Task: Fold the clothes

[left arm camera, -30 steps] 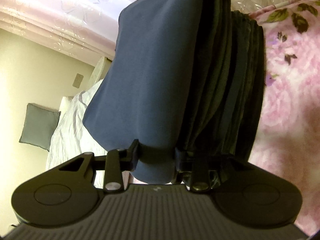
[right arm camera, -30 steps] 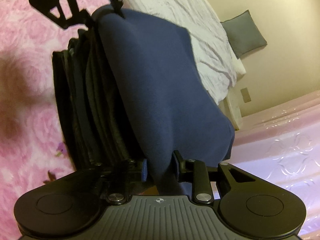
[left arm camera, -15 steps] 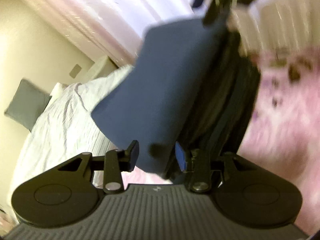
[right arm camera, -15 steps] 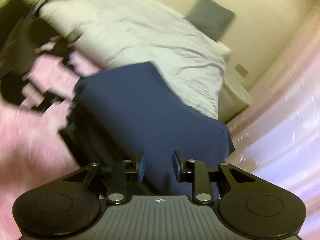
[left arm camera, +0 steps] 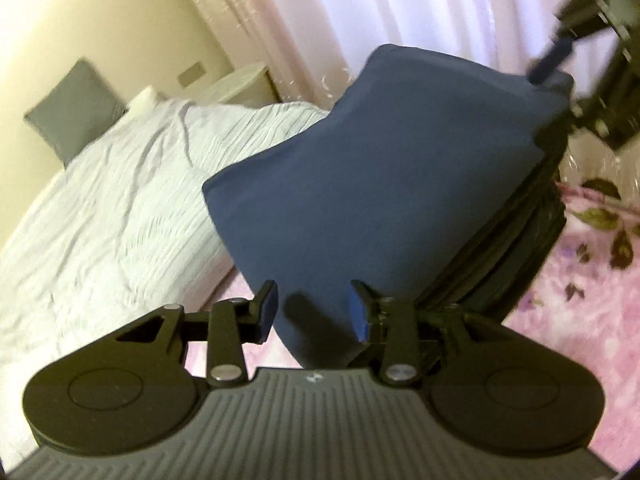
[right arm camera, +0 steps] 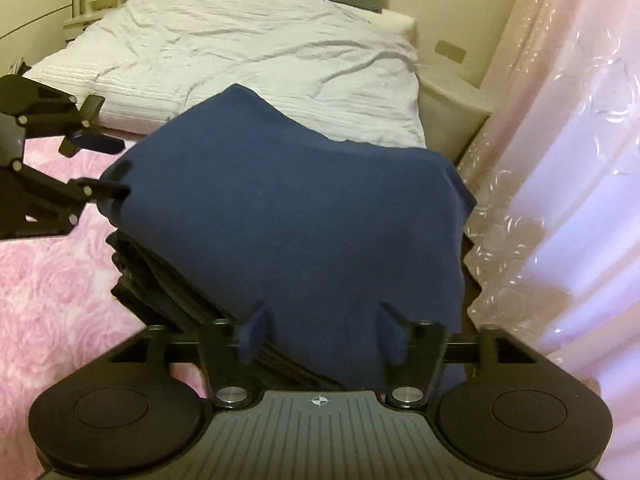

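Observation:
A folded navy garment (left arm camera: 384,184) (right arm camera: 304,216) lies on top of a stack of dark folded clothes (left arm camera: 516,248) (right arm camera: 168,284) on a pink floral blanket (left arm camera: 592,320). My left gripper (left arm camera: 313,312) straddles the garment's near end. Its blue pads (left arm camera: 358,314) show beside the cloth and do not pinch it. The right wrist view shows that gripper (right arm camera: 108,166) at the far left corner, with a gap above the cloth. My right gripper (right arm camera: 324,332) is opening, and its jaws stand wide on either side of the opposite end, off the fabric. It appears blurred at the top right in the left wrist view (left arm camera: 560,80).
A bed with a white rumpled cover (right arm camera: 256,52) (left arm camera: 104,208) lies beyond the stack, with a grey pillow (left arm camera: 76,104) against the wall. Pale pink curtains (right arm camera: 568,160) hang along one side. A low white bedside unit (right arm camera: 452,108) stands between the bed and the curtains.
Both grippers rolled and lifted, so the views tilted towards the bed. The right jaws spread wide and let go of the navy garment. The left pads eased off the cloth.

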`<control>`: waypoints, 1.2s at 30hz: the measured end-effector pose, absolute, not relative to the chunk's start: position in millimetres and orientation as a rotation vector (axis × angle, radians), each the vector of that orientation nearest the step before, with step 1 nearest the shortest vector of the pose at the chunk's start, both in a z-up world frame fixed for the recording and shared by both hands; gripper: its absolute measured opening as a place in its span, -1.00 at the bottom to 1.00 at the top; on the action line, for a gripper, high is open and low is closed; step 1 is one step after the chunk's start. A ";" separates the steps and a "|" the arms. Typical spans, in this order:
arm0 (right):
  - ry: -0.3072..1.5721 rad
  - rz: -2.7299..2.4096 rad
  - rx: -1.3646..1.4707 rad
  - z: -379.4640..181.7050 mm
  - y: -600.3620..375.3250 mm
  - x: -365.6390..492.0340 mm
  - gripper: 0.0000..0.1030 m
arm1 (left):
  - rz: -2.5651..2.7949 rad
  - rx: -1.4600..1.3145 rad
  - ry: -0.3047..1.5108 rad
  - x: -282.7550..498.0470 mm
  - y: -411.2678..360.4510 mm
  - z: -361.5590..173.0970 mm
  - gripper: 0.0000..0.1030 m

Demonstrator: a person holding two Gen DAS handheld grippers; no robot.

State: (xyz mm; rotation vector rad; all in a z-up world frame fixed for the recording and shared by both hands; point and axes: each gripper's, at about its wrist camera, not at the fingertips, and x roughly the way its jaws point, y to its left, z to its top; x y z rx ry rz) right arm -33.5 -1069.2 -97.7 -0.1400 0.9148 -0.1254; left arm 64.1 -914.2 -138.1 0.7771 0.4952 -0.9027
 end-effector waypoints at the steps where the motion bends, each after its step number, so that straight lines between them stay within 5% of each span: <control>1: 0.924 -0.127 -0.121 -98.7 -1072.2 -34.3 0.28 | -0.893 0.764 0.508 64.6 -912.7 -135.3 -0.32; 4: 0.905 -0.147 -0.069 -87.0 -1079.4 -44.3 0.28 | -0.855 0.710 0.534 59.3 -902.7 -122.9 -0.22; 8: 0.895 -0.143 0.009 -72.3 -1077.5 -66.4 0.29 | -0.818 0.571 0.613 42.9 -880.7 -105.4 0.36; 11: 0.925 -0.116 0.068 -69.2 -1066.8 -91.4 0.59 | -0.786 0.484 0.697 23.3 -869.0 -102.2 0.63; 14: 0.920 -0.125 0.065 -63.1 -1054.6 -120.1 0.63 | -0.727 0.383 0.769 2.7 -853.5 -98.8 0.97; 24: 0.857 -0.196 0.223 -27.0 -1052.8 -202.1 0.74 | -0.515 -0.045 0.901 -50.1 -789.2 -50.4 0.98; 36: 0.789 -0.160 0.252 9.2 -1023.2 -248.1 0.75 | -0.563 0.136 0.821 -115.6 -785.9 -2.7 0.97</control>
